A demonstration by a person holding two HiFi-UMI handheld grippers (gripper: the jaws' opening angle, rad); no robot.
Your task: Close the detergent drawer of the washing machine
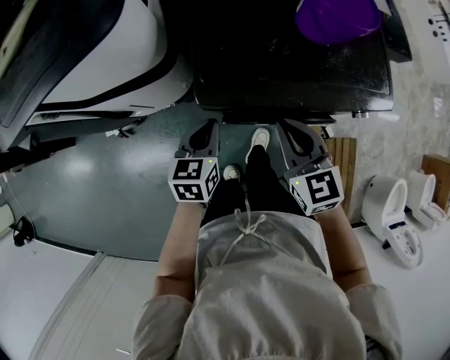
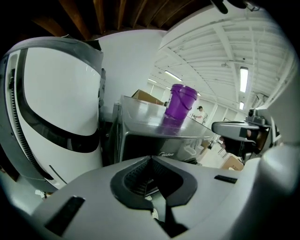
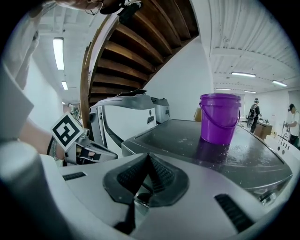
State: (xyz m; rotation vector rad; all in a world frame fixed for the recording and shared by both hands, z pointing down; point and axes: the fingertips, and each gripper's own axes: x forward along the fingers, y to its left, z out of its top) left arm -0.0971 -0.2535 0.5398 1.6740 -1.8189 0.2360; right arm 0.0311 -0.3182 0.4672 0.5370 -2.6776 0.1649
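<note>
A dark washing machine point(image 1: 281, 63) stands straight ahead of me, with a purple bucket point(image 1: 336, 17) on its lid. Its front face point(image 2: 150, 140) shows in the left gripper view and its wet top point(image 3: 211, 150) in the right gripper view; I cannot make out the detergent drawer in any view. My left gripper point(image 1: 205, 135) and right gripper point(image 1: 295, 133) are held side by side close to my body, short of the machine's front. Both are shut with nothing between the jaws, whose tips meet in the left gripper point(image 2: 151, 159) and the right gripper point(image 3: 149, 155).
A large white appliance point(image 1: 91, 56) with a dark band stands to the left of the machine. White toilets point(image 1: 394, 211) sit at the right, beside a wooden slat panel point(image 1: 341, 158). My feet stand on a green floor point(image 1: 105, 183).
</note>
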